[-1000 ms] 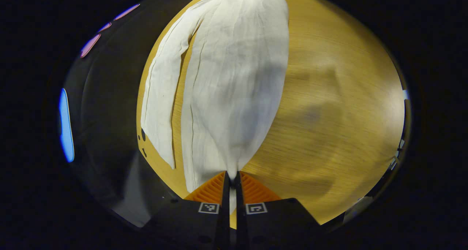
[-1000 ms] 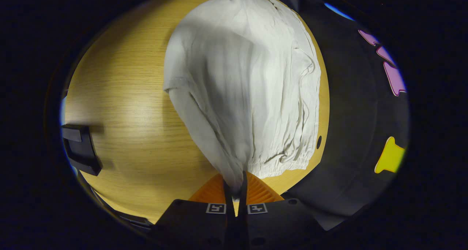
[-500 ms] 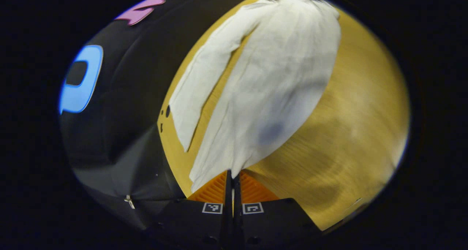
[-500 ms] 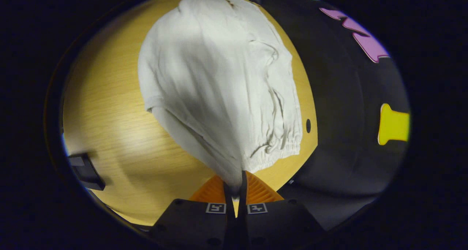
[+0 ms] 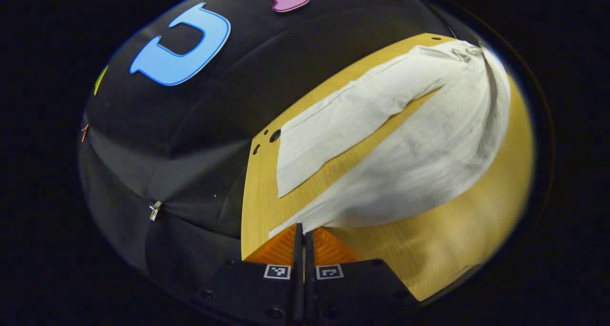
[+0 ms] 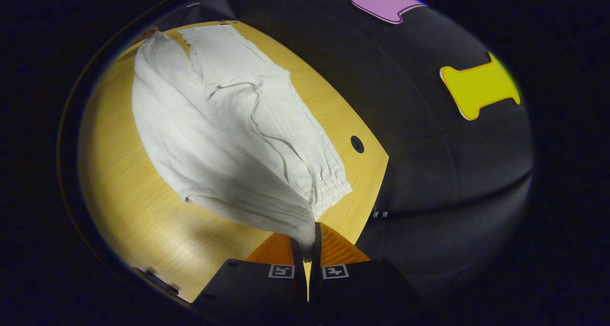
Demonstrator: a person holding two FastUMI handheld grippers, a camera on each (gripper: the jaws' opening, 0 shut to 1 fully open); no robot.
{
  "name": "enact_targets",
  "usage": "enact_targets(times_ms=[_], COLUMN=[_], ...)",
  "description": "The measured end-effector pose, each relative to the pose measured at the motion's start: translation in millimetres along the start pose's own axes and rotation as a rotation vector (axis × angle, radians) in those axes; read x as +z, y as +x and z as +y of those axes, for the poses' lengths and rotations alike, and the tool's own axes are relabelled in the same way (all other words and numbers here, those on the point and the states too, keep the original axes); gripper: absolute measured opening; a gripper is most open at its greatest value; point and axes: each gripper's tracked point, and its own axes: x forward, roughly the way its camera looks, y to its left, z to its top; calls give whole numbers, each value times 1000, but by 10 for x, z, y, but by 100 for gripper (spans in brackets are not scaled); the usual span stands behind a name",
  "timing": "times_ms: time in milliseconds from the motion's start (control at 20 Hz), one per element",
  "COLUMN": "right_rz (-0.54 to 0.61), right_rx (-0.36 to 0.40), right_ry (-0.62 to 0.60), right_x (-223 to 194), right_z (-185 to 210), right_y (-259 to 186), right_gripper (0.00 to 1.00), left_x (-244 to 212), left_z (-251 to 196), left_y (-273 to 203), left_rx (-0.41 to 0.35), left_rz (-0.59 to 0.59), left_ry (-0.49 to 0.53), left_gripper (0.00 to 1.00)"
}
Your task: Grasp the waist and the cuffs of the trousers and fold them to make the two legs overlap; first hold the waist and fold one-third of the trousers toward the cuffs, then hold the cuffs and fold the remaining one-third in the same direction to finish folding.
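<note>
The white trousers [image 5: 395, 154] lie on the wooden tabletop [image 5: 448, 240], with one leg lifted. In the left gripper view, the left hand-held gripper [image 5: 300, 233] pinches that leg's cuff end at the bottom middle, and the leg runs away toward the upper right. The other leg [image 5: 343, 126] lies flat above it, nearer the booth wall. In the right gripper view, the right hand-held gripper [image 6: 309, 242] pinches the waist end, and the cloth runs to the upper left. The lifted leg probably goes over the flat one.
</note>
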Motion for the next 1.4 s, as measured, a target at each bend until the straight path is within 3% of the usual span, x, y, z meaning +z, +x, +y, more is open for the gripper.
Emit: enact_targets(times_ms=[100, 150, 350, 500, 700, 750, 800, 850, 1100, 1300, 1350, 1400], right_rz=[-7, -10, -32, -49, -72, -74, -72, -60, -13, 35, 36, 33], right_rx=[-14, -20, -31, -37, -33, -34, -38, -40, -40, -45, -38, -30], right_ry=[61, 89, 224, 379, 545, 582, 615, 633, 643, 788, 828, 861], right_x=[115, 166, 402, 609, 836, 871, 889, 893, 885, 834, 849, 871], right_z=[-95, -141, -337, -502, -689, -731, -769, -803, -883, -820, -806, -793], right_y=[37, 61, 176, 308, 511, 551, 577, 637, 1052, 1303, 1344, 1383], right_gripper=[11, 6, 6, 6, 6, 1, 11, 6, 8, 27, 41, 49], left_x=[172, 269, 756, 1219, 1778, 1867, 1944, 1989, 1969, 1875, 1906, 1922], left_z=[67, 108, 246, 254, 467, 499, 535, 548, 458, 201, 170, 147], left_y=[-60, -95, -269, -364, -18, 117, 245, 350, 958, 1199, 1200, 1192], left_rx=[4, 8, 39, 15, -7, -16, -25, -37, -104, -136, -144, -151], left_rz=[-16, -29, -86, -128, -177, -184, -182, -173, -72, -22, -23, -27], left_ry=[-55, -82, -189, -345, -468, -490, -515, -539, -675, -711, -722, -729], left_gripper=[5, 5, 5, 5, 5, 5, 5, 5, 5, 5, 13, 17])
